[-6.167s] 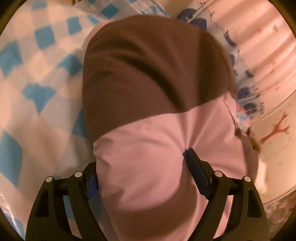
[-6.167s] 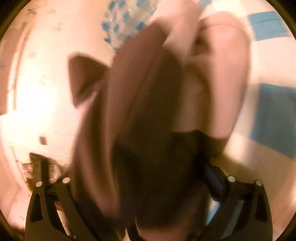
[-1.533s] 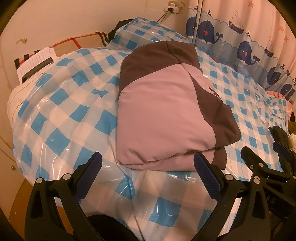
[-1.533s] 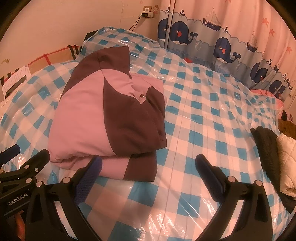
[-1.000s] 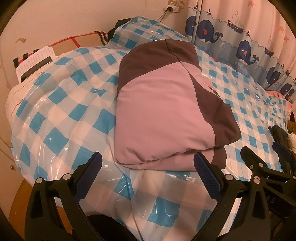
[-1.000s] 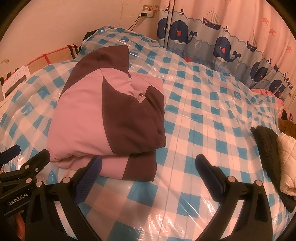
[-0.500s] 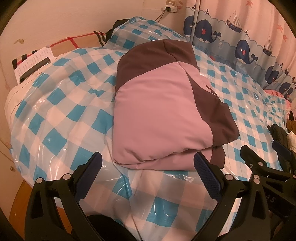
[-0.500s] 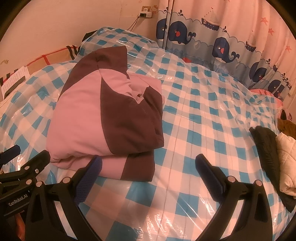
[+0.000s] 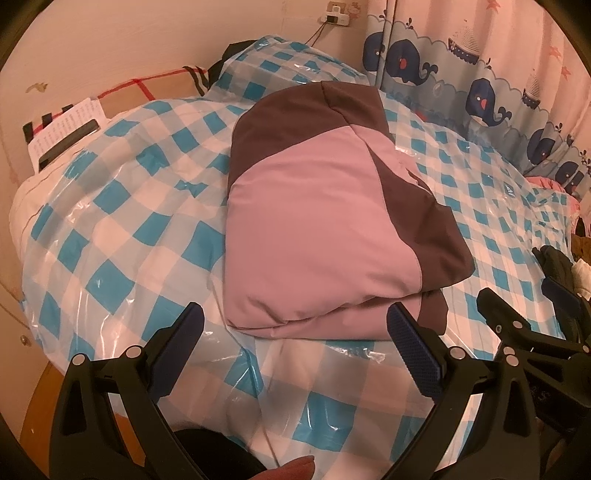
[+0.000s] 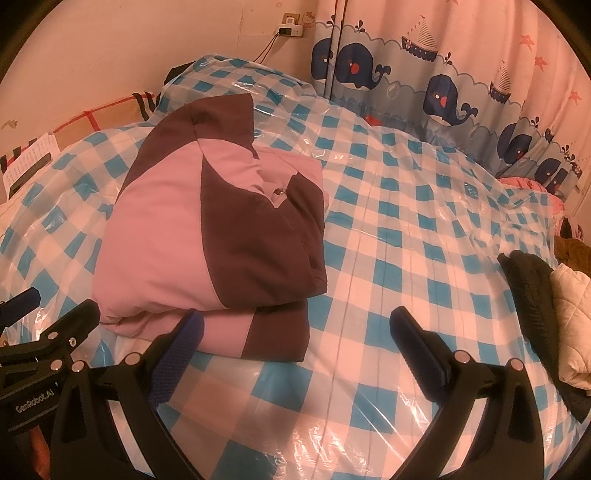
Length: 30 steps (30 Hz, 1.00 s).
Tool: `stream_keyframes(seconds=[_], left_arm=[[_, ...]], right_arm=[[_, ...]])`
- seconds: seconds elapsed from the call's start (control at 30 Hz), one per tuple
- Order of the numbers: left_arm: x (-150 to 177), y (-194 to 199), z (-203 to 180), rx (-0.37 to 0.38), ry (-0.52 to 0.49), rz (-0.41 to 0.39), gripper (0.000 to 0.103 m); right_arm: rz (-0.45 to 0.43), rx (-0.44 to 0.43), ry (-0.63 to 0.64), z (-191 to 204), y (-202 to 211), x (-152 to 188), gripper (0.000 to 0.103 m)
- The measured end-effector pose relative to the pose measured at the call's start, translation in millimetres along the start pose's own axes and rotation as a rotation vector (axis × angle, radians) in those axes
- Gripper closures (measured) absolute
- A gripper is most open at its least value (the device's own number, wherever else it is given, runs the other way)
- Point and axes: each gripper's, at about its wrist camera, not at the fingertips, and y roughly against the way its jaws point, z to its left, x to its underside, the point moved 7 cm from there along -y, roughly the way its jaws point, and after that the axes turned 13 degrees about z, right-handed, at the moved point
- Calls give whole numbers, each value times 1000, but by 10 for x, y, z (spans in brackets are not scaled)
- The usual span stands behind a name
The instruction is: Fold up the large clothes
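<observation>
- Folded pink-and-brown jacket (image 9: 325, 225) lies on the blue-checked bed cover (image 10: 406, 240).
- Left gripper (image 9: 295, 343) and right gripper (image 10: 295, 339) hover near, both spread wide, empty.

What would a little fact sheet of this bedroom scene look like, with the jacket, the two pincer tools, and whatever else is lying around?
garment: pink and brown jacket, folded into a bundle
resting on: bed with blue checked cover under clear plastic
left gripper: open, empty, short of the jacket's near edge
right gripper: open, empty, over the cover beside the jacket
other clothes: dark garment and white quilted one at the bed's right edge
backdrop: whale curtain, wall socket
</observation>
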Motion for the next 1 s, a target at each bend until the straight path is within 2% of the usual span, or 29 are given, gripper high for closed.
stream_keyframes(seconds=[0.23,0.37,0.7,1.0], left_arm=[[-37,73,-26,17,-19,-35,8],[-52,50,-29,37,-18,-11,8],[-61,51,-37,28,-30,-15,8],[-117,60,-49,13,-84,-13,8]], right_arm=[[-9,0,-10,-27,0,39,6],[-8,3,-9,-41,5,37,6],[-9,2,-9,-43,9,37,6],[-6,4,-16,-45,29,52,6]])
